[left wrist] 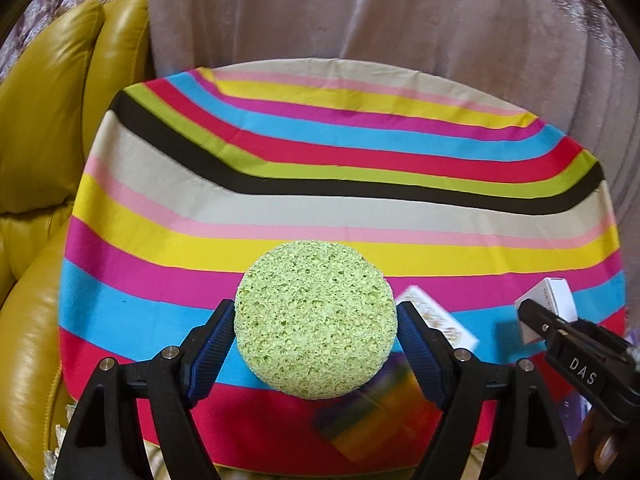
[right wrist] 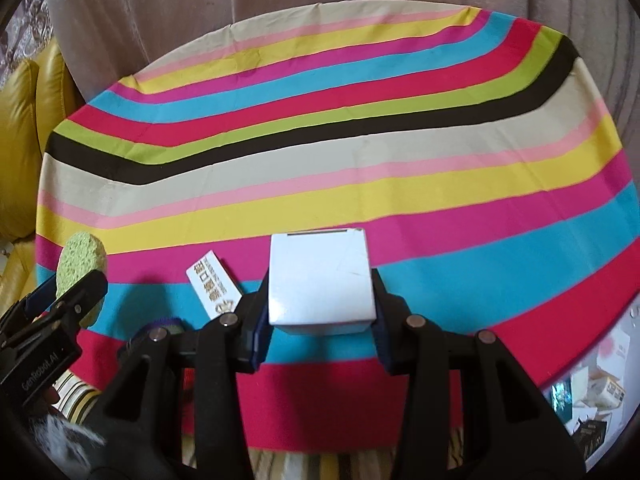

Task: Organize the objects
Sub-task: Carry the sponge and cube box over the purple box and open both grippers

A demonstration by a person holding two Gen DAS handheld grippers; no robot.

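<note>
The left gripper [left wrist: 316,334] clamps a round green sponge [left wrist: 316,320] by its edges, the right gripper [right wrist: 320,300] pinches a white box [right wrist: 320,280] — both lifted above the striped tablecloth [left wrist: 320,184], probably for sorting; a flat printed card [right wrist: 214,288] lies between.

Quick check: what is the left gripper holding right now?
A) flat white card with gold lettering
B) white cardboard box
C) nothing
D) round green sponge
D: the left gripper has its jaws closed against both sides of the round green sponge, lifted above the striped tablecloth.
</note>
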